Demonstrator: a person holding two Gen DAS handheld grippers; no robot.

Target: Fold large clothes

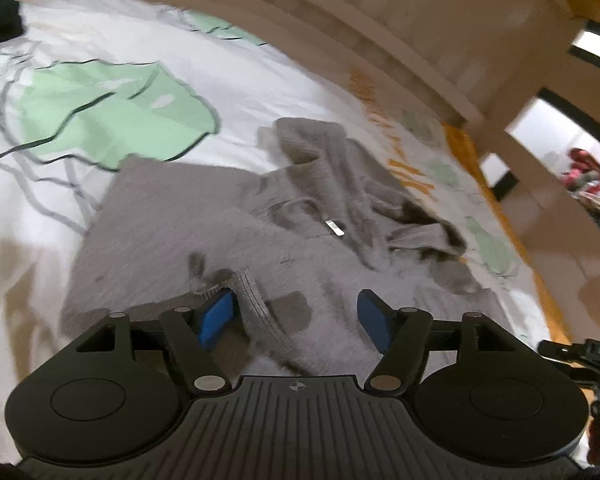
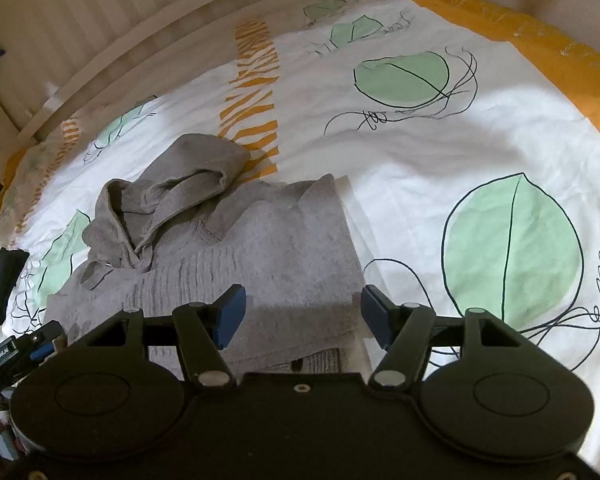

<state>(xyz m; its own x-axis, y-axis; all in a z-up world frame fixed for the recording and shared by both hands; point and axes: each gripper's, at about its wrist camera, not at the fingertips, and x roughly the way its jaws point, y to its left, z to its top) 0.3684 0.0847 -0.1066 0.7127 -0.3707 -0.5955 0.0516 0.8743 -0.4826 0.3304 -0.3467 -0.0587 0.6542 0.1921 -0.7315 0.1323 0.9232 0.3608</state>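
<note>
With both the left gripper and the right gripper held wide and empty above the grey hoodie on the bed cover, the loose ribbed cuff could be snagged and the fold undone.

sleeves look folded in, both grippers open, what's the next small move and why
Probably bring the left gripper forward to pinch the hood. It lies crumpled beyond the grey hoodie, whose body already lies flat, and the right gripper hovers open, holding nothing.
</note>
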